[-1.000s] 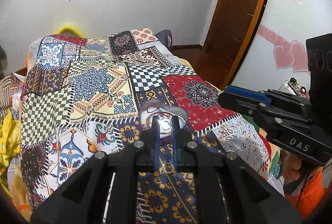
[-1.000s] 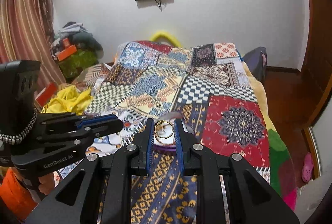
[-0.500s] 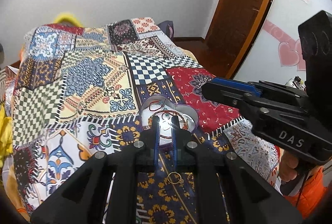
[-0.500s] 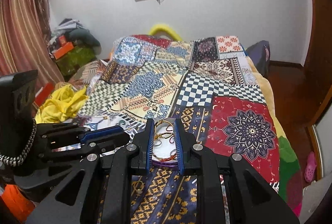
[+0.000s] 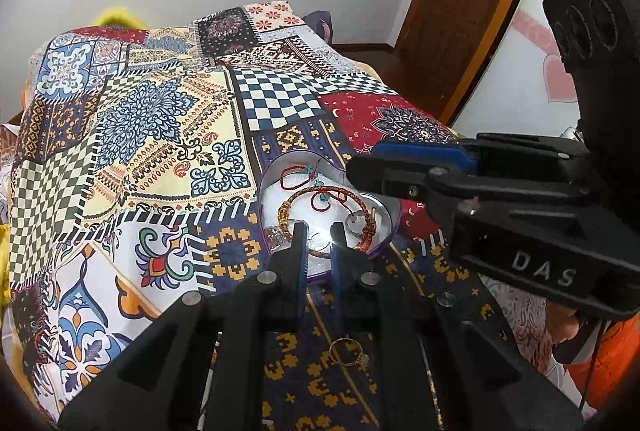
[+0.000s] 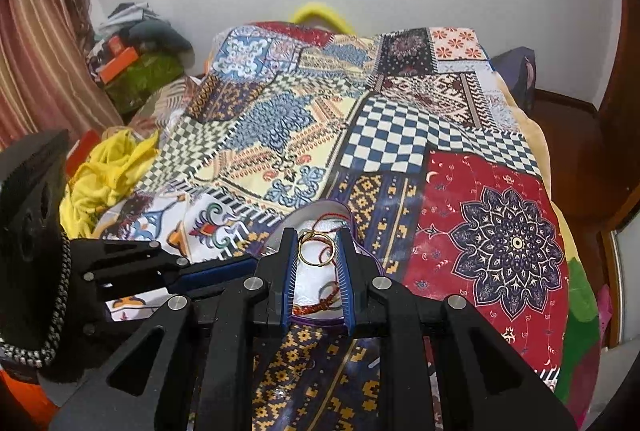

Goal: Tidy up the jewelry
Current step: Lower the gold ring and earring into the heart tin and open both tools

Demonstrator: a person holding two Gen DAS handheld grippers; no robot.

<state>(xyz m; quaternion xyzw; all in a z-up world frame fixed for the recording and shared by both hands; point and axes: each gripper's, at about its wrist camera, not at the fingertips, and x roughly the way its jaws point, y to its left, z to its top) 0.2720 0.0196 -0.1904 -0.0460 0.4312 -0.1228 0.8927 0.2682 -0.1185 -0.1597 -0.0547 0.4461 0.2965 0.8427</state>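
Observation:
A heart-shaped tin (image 5: 276,167) (image 6: 320,208) with white lining lies on the patchwork bedspread (image 5: 160,135). In it are a red cord bracelet (image 5: 298,177) and a braided red and gold bangle (image 5: 320,191). My left gripper (image 5: 319,233) (image 6: 240,265) hangs at the tin's near rim, shut on a small shiny piece I cannot make out. My right gripper (image 6: 317,243) (image 5: 360,171) is over the tin, shut on a thin gold ring (image 6: 310,258). Another gold ring (image 5: 346,351) lies on the bedspread under the left gripper.
Yellow cloth (image 6: 104,171) is bunched at the bed's left side, with a pile of clutter (image 6: 136,63) by the curtain behind it. A wooden door (image 5: 460,11) stands at the right, past the bed's edge. A person's hand (image 5: 568,327) holds the right gripper.
Both grippers have come down and forward towards the tin, which now looks bigger and nearer. The right gripper has slid over the tin. Each still holds its piece.

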